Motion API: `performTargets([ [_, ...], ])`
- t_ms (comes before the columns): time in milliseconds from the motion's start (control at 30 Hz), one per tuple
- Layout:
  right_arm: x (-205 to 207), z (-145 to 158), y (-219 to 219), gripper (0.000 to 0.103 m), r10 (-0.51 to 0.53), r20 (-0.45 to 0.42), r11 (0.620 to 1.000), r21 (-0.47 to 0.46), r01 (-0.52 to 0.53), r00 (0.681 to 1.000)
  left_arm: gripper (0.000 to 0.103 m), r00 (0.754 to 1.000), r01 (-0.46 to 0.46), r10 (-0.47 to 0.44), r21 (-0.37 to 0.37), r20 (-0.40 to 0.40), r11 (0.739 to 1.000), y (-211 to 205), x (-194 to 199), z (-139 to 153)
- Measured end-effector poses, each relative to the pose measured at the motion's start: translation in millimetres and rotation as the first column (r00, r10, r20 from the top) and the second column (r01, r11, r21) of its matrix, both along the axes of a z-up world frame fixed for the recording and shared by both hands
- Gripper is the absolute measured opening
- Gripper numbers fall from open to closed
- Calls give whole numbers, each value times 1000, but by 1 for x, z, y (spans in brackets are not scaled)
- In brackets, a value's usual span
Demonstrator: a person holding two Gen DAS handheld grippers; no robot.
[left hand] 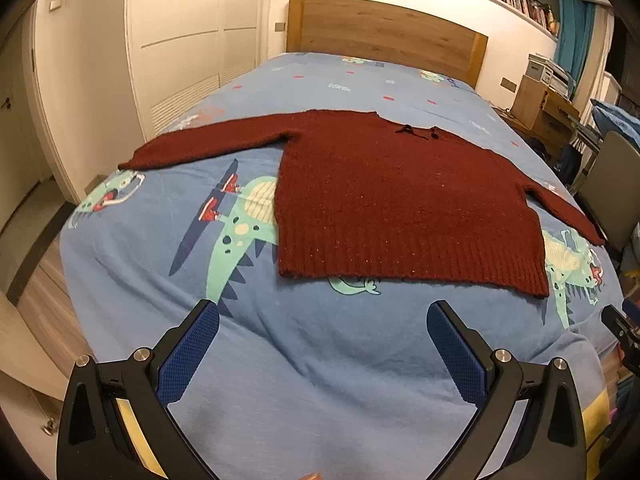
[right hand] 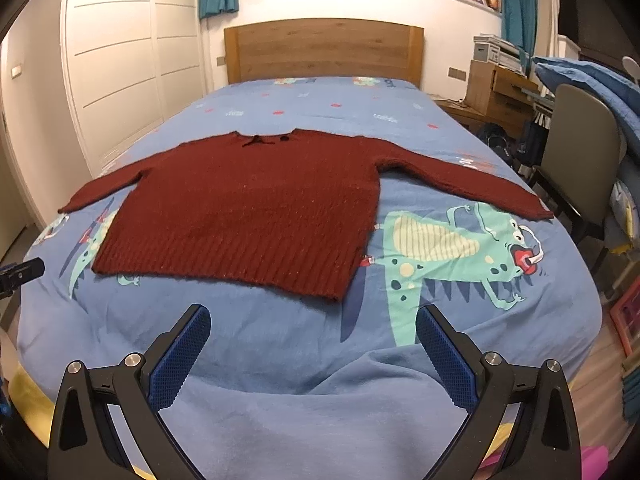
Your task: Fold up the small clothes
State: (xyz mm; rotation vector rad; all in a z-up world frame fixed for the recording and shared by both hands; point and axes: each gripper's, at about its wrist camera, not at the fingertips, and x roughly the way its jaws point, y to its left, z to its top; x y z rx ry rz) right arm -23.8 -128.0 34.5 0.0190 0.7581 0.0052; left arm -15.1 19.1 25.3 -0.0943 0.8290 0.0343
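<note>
Across the middle of the bed lies the dark red sweater, flat, sleeves spread wide, hem nearest us, laid out ready for folding. Left gripper and right gripper hover short of the hem, jaws wide apart, holding nothing.

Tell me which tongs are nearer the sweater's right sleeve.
Right. The right tongs sit below the hem toward that sleeve; the left tongs are toward the opposite sleeve.
</note>
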Motion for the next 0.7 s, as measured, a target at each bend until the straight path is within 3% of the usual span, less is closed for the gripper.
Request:
performTargets([
  [233,-3,1,-6,102,-14,18,1000,11,14,1000,102,998,54,-56,94,14,994,-17,1,9],
  [433,0,-2,-10,102,-28,9,1000,14,28,1000,102,996,80,-83,111,21,991,-25,9,13],
  [700,12,-9,-9,102,-30,-24,1000,-4,30,999,102,995,97,-92,111,-45,989,-25,30,-3],
])
